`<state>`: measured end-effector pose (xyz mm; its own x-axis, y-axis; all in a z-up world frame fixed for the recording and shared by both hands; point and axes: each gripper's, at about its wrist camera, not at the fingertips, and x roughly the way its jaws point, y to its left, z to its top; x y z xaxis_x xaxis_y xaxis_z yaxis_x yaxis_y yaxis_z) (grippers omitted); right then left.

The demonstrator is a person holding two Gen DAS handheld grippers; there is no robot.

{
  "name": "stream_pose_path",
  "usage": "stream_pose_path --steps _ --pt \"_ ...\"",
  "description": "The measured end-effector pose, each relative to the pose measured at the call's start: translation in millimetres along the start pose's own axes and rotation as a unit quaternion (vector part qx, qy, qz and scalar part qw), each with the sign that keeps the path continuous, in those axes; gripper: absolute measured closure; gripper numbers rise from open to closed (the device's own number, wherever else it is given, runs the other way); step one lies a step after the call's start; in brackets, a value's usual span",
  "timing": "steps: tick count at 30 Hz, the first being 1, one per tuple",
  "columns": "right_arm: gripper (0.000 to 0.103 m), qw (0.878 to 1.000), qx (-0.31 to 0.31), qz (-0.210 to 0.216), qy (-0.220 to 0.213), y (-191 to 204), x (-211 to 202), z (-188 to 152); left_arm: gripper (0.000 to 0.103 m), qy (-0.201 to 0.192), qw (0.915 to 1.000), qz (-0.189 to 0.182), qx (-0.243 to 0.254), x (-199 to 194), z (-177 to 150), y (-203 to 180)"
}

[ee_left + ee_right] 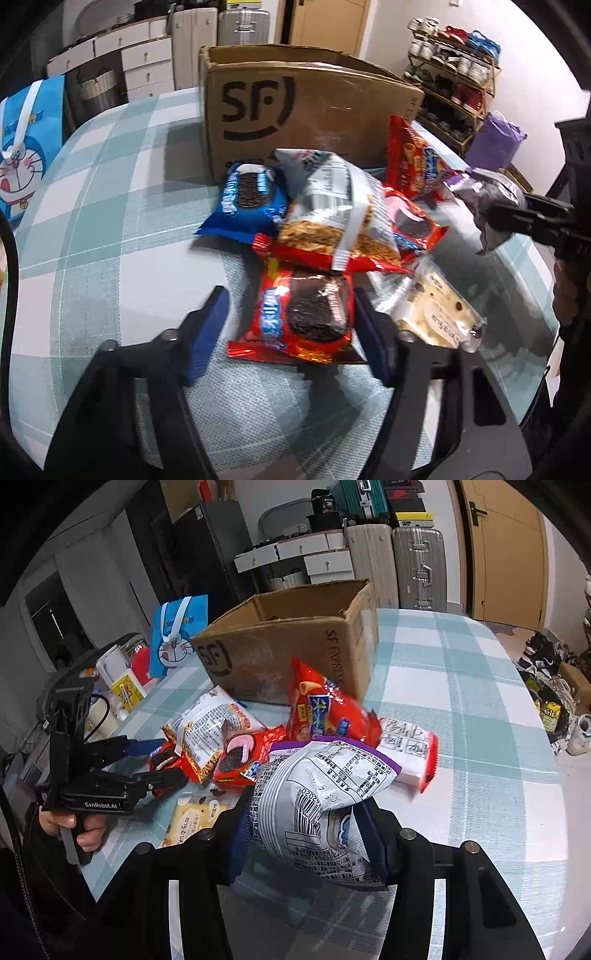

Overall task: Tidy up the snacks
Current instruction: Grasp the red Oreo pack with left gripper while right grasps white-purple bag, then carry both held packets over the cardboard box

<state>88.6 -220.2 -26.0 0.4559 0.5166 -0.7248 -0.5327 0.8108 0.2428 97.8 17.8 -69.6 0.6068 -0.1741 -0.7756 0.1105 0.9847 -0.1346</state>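
Cardboard box [295, 642] at upper centre of the right wrist view, top open, probably standing ready to receive the snacks. Below it, heaped snack packets [332, 221] on the checked tablecloth [110, 229]. Purple-edged white bag [325, 797] clenched between the right gripper [306, 834] pads, lifted clear of the heap. Left gripper [291, 314] spread wide around the red cookie packet [303, 317], lower centre, not yet closed.

Both the left gripper [291, 325] and right gripper [308, 840] are black, blue-padded, silver-screwed; "GenRobot.AI" lettering marks the left.
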Motion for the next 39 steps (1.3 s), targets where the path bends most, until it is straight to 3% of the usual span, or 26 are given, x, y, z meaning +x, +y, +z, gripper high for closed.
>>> stream_pose_path --steps 4,5,14,25,39 --pt "0.050 1.000 0.003 0.005 -0.007 -1.1 -3.8 1.3 0.054 -0.006 1.0000 -0.003 0.005 -2.7 -1.9 -2.8" --pt "0.050 1.000 0.004 0.006 -0.007 -1.1 -3.8 1.4 0.062 -0.008 0.9999 -0.008 0.005 -4.1 -2.1 -2.6" --pt "0.050 1.000 -0.002 0.014 -0.015 3.4 -7.6 1.4 0.062 -0.028 0.9991 -0.029 -0.014 -23.2 1.1 3.0" --pt "0.050 0.999 0.004 0.015 -0.046 4.2 -21.0 4.3 0.062 -0.106 0.9932 -0.006 -0.048 -62.6 11.2 14.1" --pt "0.050 0.997 0.002 0.018 -0.070 10.6 -28.2 8.7 0.062 -0.143 0.9877 0.007 -0.063 -87.6 16.8 18.2"
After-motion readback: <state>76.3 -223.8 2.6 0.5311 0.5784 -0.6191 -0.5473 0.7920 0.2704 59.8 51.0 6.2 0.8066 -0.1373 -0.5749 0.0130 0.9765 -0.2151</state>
